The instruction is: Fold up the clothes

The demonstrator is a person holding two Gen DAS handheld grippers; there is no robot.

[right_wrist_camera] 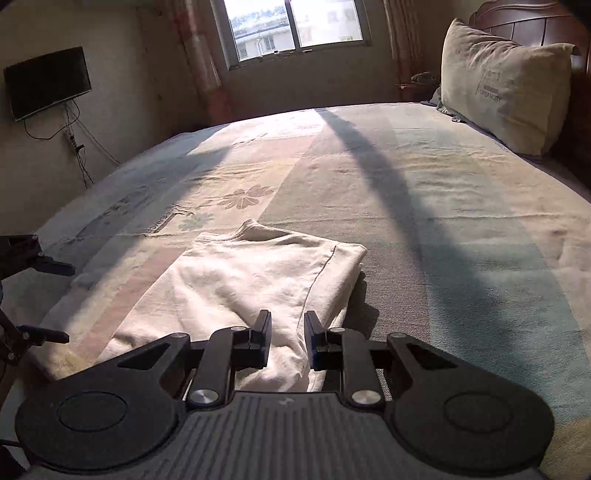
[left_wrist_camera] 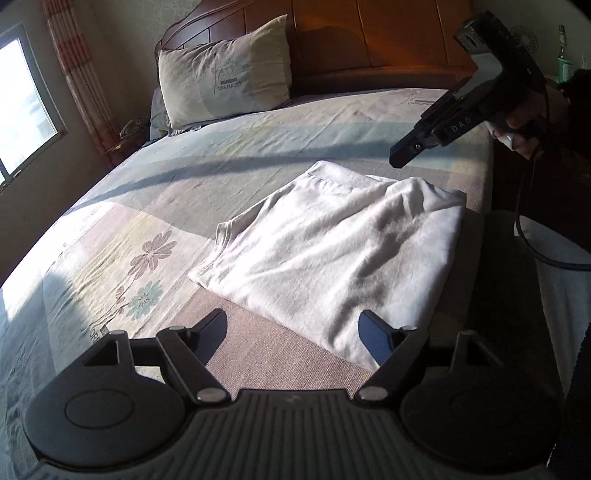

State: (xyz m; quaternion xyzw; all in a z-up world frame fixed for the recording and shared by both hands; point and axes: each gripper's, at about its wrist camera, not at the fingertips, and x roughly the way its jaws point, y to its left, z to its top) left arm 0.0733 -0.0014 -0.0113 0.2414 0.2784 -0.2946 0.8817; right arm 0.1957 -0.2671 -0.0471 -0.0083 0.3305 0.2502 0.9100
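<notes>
Your left gripper [left_wrist_camera: 293, 338] sits nearest the left wrist lens, its two fingers spread wide and empty; the left finger [left_wrist_camera: 212, 334] hangs over bare bedsheet [left_wrist_camera: 147, 192], the right finger [left_wrist_camera: 375, 341] over the near edge of the folded white T-shirt [left_wrist_camera: 332, 251]. That garment lies flat on the sheet near the bed's side edge, its ribbed collar turned toward the flower print [left_wrist_camera: 151, 254]. Up and to the right, your right gripper [left_wrist_camera: 400, 153] is held in the air above the shirt's far corner, gripped by your hand [left_wrist_camera: 524, 125]; from this view you cannot tell its finger spacing. A pillow [left_wrist_camera: 225, 74] leans on the wooden headboard [left_wrist_camera: 369, 33] behind.

From the right wrist view, the left gripper [right_wrist_camera: 59, 302] shows at the left edge with fingers apart. At centre, the T-shirt [right_wrist_camera: 251, 284] lies folded on the bedsheet [right_wrist_camera: 443, 221]. Your right gripper [right_wrist_camera: 288, 332] hovers over its near end, fingers narrowed to a small gap with nothing pinched between them. Farther back stand a wall-mounted television [right_wrist_camera: 48, 83], a window [right_wrist_camera: 295, 26] and, at right, the pillow [right_wrist_camera: 506, 85].
</notes>
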